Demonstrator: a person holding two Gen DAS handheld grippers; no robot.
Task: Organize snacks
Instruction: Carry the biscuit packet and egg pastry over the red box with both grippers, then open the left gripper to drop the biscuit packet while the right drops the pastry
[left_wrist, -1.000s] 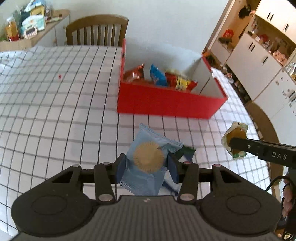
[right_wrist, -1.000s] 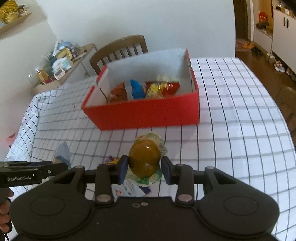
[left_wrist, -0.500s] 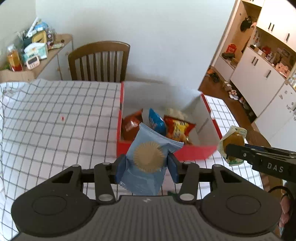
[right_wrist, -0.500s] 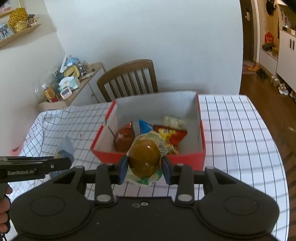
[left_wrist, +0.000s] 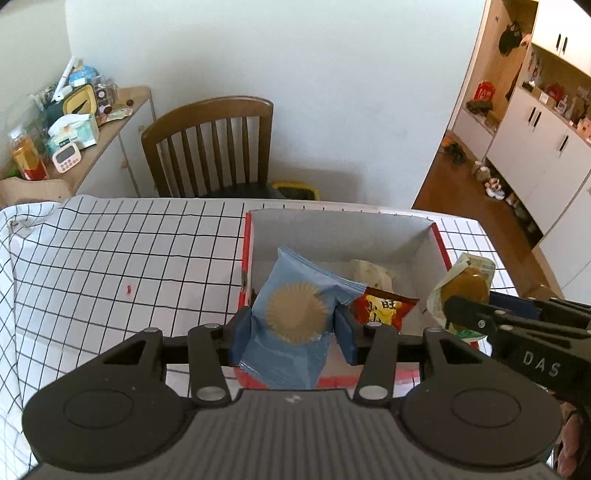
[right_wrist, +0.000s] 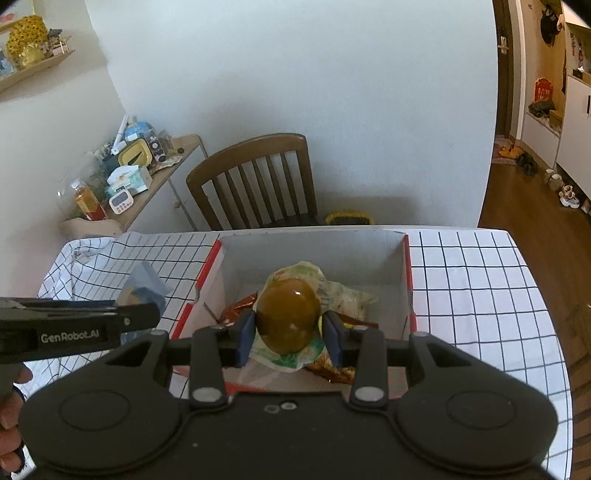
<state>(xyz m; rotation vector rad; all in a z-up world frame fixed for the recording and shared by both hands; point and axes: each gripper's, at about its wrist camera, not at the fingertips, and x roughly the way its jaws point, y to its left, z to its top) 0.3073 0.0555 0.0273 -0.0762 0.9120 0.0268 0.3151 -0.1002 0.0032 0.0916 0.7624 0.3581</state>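
Landmark = red box (left_wrist: 245, 258), sitting on the checked tabletop (left_wrist: 110, 258) near its far edge.

Far left of box, off the tabletop: side cabinet (left_wrist: 122, 122) cluttered with a timer (left_wrist: 65, 157), tissue pack (left_wrist: 74, 129) and an orange bottle (left_wrist: 24, 157). Between cabinet and box, behind the tabletop: wooden chair (left_wrist: 210, 144). Small red speck (left_wrist: 129, 289) on the cloth left of the box.

Left gripper (left_wrist: 291, 325): jaws narrow, clamped on a blue packet (left_wrist: 291, 314) with a round tan biscuit showing on its front. Packet hangs over the box's near-left corner, above the rim, not resting on anything inside.

Inside the box: red-yellow chip bag (left_wrist: 384, 306) near the front, pale wrapper (left_wrist: 373, 275) behind it, brown foil bag (right_wrist: 240, 306) partly hidden at the left. Back half of the box floor is bare.

Right gripper (right_wrist: 290, 328): jaws narrow, closed on a brown egg-shaped snack (right_wrist: 288, 319) in a clear-and-green wrapper. It hangs over the box's near side, above the bags, right of the blue packet; from the left wrist view it is at the box's right wall.

Right of box: more checked cloth, then wood floor (right_wrist: 517, 199) and white cupboards (left_wrist: 535, 147). A person's fingers (right_wrist: 9, 417) show on the left gripper's handle.
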